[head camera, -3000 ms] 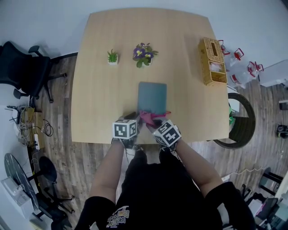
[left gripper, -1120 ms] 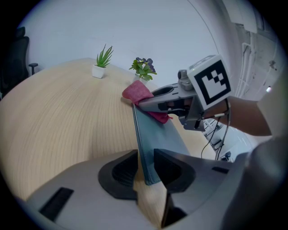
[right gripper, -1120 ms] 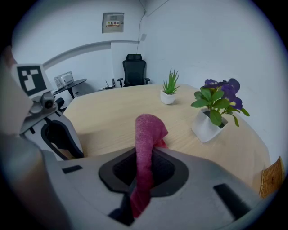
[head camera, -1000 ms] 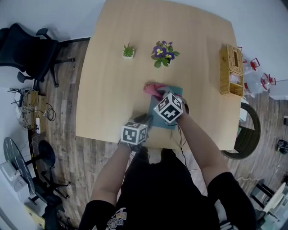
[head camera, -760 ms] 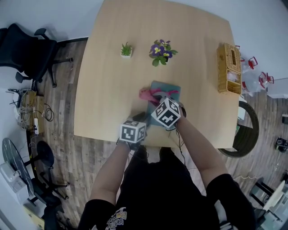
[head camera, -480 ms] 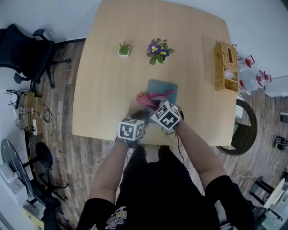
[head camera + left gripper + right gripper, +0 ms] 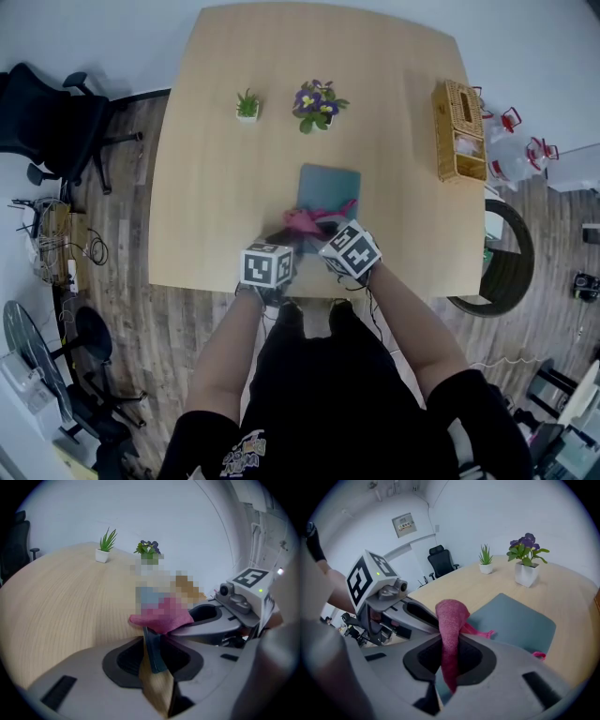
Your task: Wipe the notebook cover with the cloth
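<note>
a light wooden table with rounded corners fills the middle of the room, on a wood-plank floor of brown and grey boards. toward the table's far edge stand a small green plant in a white pot and, right of it, a purple-flowered plant. a wicker basket lies along the right edge. a black office chair stands to the far left, with cables on the floor nearer. the wall is plain white and bears a small framed sign.
</note>
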